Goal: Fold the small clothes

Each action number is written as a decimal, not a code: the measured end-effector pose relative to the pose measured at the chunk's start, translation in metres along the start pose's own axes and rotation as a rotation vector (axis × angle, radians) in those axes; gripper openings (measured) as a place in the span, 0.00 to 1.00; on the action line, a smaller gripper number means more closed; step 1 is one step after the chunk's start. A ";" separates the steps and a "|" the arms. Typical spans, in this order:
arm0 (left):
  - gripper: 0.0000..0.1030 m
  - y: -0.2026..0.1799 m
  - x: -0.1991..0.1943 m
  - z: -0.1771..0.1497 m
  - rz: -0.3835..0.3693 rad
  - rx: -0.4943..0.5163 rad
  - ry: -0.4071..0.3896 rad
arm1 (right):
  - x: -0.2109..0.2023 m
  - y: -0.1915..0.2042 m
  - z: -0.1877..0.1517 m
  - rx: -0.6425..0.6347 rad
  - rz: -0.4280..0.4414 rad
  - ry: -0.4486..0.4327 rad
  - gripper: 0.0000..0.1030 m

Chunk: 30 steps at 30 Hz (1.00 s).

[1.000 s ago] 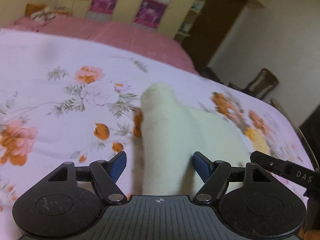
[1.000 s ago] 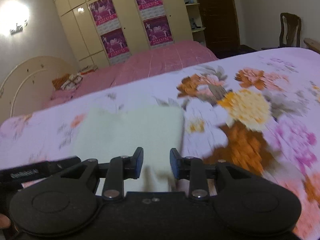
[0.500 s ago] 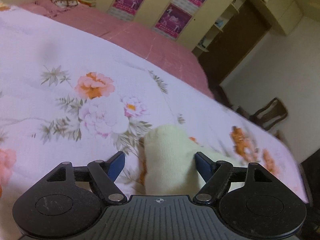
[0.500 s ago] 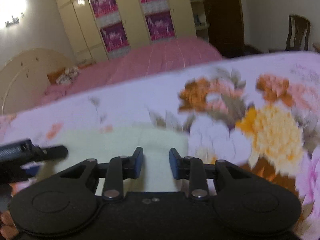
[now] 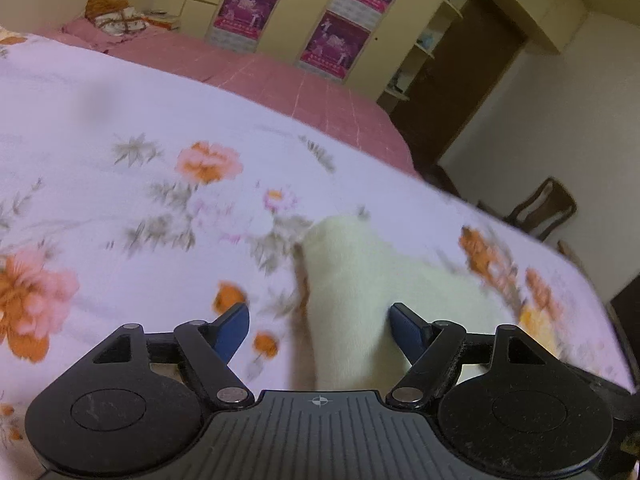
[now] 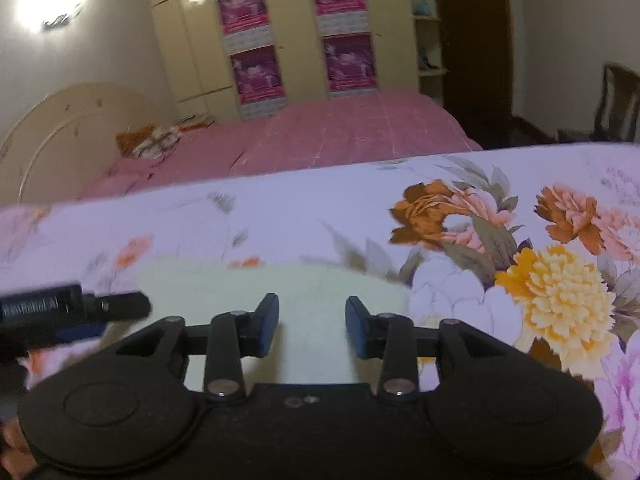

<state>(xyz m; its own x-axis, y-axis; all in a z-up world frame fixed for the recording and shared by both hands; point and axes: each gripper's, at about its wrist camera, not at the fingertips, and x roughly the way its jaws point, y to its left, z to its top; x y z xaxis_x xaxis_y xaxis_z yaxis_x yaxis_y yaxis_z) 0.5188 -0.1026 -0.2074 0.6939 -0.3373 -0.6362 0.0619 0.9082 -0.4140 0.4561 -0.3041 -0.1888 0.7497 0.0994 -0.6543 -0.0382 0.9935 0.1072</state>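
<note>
A small cream cloth point(image 5: 352, 280) lies on the floral bedspread point(image 5: 120, 120). In the left wrist view it runs up between the fingers of my left gripper point(image 5: 317, 312), close to the right pad. That gripper is open wide and does not pinch the cloth. In the right wrist view the same cloth point(image 6: 240, 288) lies flat under my right gripper point(image 6: 312, 302). Its jaws are opening, with a clear gap and only the flat cloth below. A black bar of the left gripper point(image 6: 72, 306) shows at the left edge.
The bedspread point(image 6: 480, 184) reaches to the right, with large flowers printed on it. Behind it stands a pink bed point(image 5: 280, 72) with pillows, then a wardrobe with posters point(image 6: 344, 40). A wooden chair point(image 5: 544, 208) and a dark doorway are at the far right.
My right gripper's jaws have spread apart, and the cloth now lies flatter and lower in its view. The left gripper's jaws have stayed wide while its view swung over the bed.
</note>
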 end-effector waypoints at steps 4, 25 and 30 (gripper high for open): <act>0.77 -0.001 -0.014 0.000 0.003 -0.022 -0.006 | 0.002 -0.008 0.000 0.065 0.002 0.015 0.41; 0.77 -0.013 -0.078 -0.081 0.014 0.231 0.053 | -0.080 0.023 -0.070 -0.028 -0.004 0.070 0.39; 0.77 -0.014 -0.086 -0.081 0.025 0.229 0.085 | -0.088 0.024 -0.073 0.009 -0.009 0.071 0.40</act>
<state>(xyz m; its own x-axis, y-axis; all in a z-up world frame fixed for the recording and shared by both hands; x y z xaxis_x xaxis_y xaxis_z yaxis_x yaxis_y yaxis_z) 0.4003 -0.1062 -0.1996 0.6349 -0.3251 -0.7009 0.2131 0.9457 -0.2455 0.3410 -0.2849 -0.1837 0.7009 0.0942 -0.7070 -0.0252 0.9939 0.1075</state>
